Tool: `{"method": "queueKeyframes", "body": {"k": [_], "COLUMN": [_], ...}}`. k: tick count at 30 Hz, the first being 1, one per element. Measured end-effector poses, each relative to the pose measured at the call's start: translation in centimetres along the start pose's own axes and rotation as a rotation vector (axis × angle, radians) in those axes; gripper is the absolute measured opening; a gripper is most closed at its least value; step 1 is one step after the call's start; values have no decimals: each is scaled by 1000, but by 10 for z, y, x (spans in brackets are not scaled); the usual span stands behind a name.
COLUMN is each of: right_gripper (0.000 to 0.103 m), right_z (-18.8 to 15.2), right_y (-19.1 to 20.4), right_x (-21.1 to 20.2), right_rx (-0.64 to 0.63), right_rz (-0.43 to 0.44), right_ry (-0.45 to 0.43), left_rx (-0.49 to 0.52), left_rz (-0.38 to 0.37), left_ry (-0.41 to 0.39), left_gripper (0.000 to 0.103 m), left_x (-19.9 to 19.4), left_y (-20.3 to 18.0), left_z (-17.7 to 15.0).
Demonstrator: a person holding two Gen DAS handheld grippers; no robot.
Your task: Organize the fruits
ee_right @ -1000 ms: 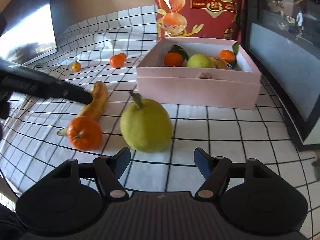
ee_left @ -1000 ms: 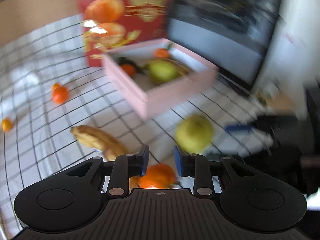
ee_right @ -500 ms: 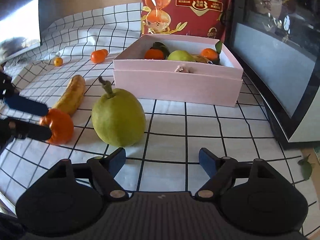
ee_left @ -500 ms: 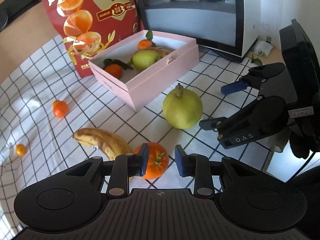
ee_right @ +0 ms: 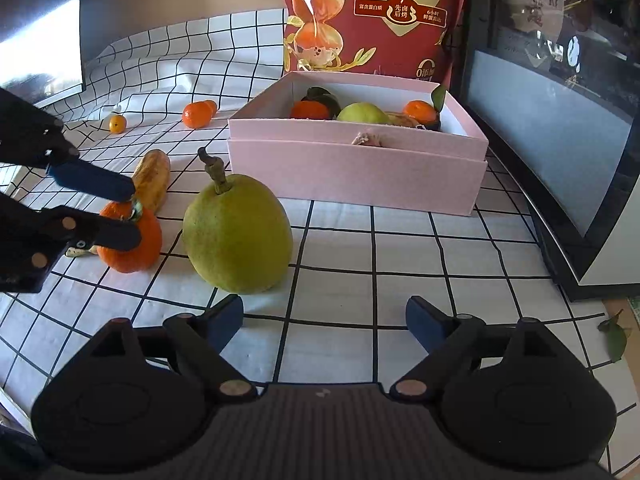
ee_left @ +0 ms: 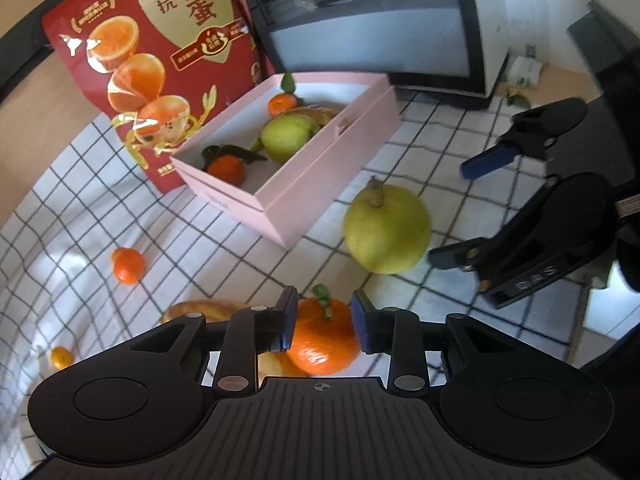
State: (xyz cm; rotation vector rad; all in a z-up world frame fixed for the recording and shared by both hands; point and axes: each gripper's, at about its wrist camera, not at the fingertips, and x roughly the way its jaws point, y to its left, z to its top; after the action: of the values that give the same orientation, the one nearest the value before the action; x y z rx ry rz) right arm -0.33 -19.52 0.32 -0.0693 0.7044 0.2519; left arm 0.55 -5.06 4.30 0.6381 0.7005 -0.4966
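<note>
While parting, left gripper fingers straddle the tangerine, right fingers apart, empty.

My left gripper hiding most of the banana, red bag cut off by the top edge, box contents partly behind its wall

Both views are bright and daylit; in the right wrist view the pear casts its shadow toward the camera. Glare marks the glossy red bag and the dark glass panel. Fisheye distortion bends the checked cloth at the edges, with slight blur at the left wrist view's right margin.
</note>
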Motion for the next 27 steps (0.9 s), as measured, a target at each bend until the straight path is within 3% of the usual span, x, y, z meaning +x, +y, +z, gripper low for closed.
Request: {"method": "queueKeyframes", "body": {"k": [5,11,15,24,27], "right_gripper": [89,90,91,92,91], "right_z": [0,0,1,3,9], "right_y": [0,0,0,-2,-5], "right_x": [0,0,0,1,-11], "right_rx": [0,-2,-5,0,46], "right_rz": [0,4,7,19,85], "right_ry": [-1,-1,0,13,-22], "left_rx": [-90,-137,-112,-268,-309], "left_rz": [-33,-134,-130,-192,-209], "left_ry": [13,53,96,124,121], "left_gripper": [50,50,50,48,48], "left_x": [5,6,10,8,4], "left_y": [15,13,4,18,21], "left_z": [-1,-9,-16,-21,-22]}}
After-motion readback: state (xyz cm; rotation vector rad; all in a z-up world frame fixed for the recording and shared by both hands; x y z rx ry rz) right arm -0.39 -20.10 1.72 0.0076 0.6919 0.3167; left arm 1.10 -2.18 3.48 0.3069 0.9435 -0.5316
